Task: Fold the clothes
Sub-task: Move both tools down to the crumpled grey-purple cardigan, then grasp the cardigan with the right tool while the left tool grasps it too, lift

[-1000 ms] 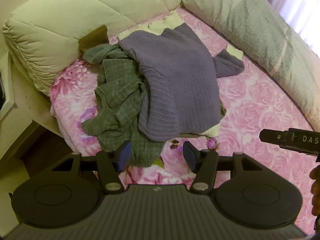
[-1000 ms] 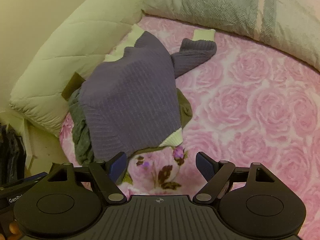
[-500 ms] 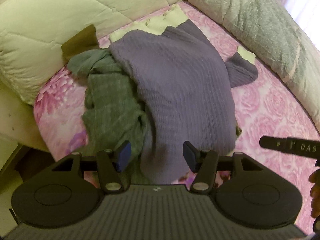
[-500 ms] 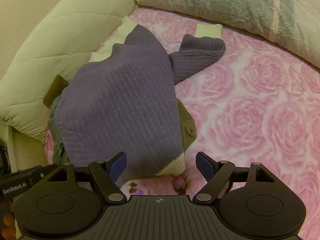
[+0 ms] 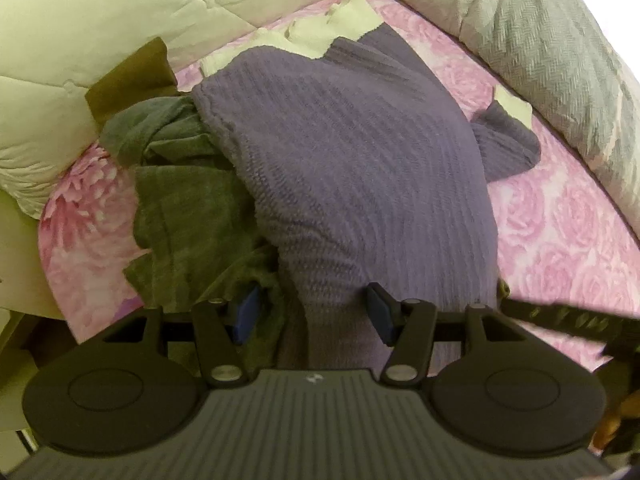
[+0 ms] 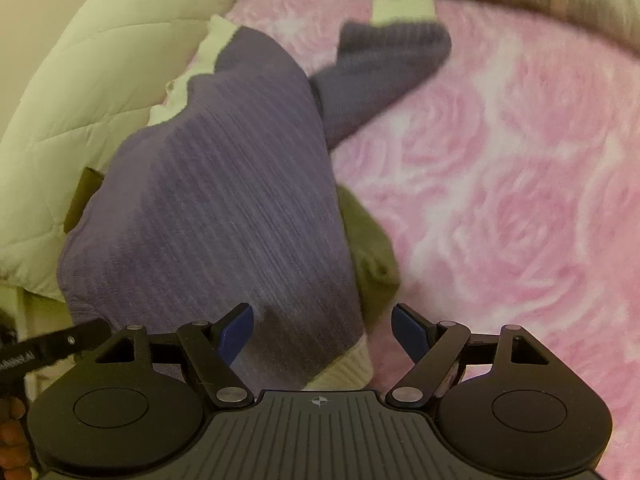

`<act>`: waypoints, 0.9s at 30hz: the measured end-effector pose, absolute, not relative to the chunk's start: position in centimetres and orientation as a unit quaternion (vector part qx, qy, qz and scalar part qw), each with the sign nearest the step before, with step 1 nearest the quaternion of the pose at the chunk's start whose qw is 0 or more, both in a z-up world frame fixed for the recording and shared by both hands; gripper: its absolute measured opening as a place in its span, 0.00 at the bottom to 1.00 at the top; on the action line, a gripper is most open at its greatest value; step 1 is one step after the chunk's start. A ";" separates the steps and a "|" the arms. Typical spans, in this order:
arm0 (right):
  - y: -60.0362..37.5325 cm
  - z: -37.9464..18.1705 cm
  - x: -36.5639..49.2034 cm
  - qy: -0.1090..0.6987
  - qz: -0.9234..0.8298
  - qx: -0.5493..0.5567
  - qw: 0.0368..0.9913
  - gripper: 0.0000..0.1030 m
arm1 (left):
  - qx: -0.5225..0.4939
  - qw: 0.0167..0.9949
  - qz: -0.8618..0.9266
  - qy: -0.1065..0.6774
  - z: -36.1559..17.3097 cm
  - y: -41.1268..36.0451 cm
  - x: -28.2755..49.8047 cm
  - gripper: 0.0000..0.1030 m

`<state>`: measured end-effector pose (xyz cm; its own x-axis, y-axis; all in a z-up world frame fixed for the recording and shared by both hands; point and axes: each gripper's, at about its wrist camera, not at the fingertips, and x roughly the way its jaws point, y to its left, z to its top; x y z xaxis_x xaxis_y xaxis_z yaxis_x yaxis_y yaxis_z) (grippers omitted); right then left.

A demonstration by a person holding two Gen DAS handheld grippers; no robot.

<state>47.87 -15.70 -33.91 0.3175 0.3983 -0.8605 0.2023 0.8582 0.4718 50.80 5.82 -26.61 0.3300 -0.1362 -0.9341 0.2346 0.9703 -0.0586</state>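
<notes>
A purple ribbed sweater point(image 5: 360, 168) lies heaped on a bed with a pink rose-print sheet point(image 5: 560, 232), draped over a grey-green garment point(image 5: 188, 216) that spills out to its left in the left wrist view. The sweater has pale yellow-green trim: a collar or hem band point(image 5: 340, 28) at the far end near the quilt, a cuff point(image 6: 402, 8) on the sleeve point(image 6: 380, 68) that stretches away to the right, and a light band point(image 6: 344, 368) at the near corner. A pale green quilted duvet point(image 5: 120, 20) is bunched along the far and left edge of the bed, and a grey-green herringbone blanket point(image 5: 552, 52) runs along the right. A small olive-brown piece of cloth point(image 5: 132, 76) pokes out between the duvet and the pile (what it belongs to cannot be told).

The left gripper point(image 5: 314, 312) points steeply down over the near edge of the pile, its fingers open with the sweater's lower fold lying between the blue pads, not pinched. The right gripper point(image 6: 322, 332) is likewise open, fingers spread wide over the sweater's near corner, with the left pad against the knit and the right pad over bare sheet. Another olive-green fabric point(image 6: 368, 248) shows from under the sweater's right edge.
</notes>
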 end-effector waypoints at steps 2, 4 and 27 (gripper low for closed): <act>-15.7 -36.1 47.5 0.583 0.067 0.288 0.757 0.77 | 0.035 0.816 -0.112 0.566 -26.9 5.8 51.3 0.53; -15.6 -37.7 47.0 0.584 0.068 0.318 0.744 0.53 | 0.028 0.816 -0.112 0.566 -27.1 5.7 51.7 0.53; -20.4 -12.1 44.1 0.232 0.180 0.456 0.840 0.04 | 0.004 0.908 -0.218 0.357 -7.9 2.7 47.6 0.12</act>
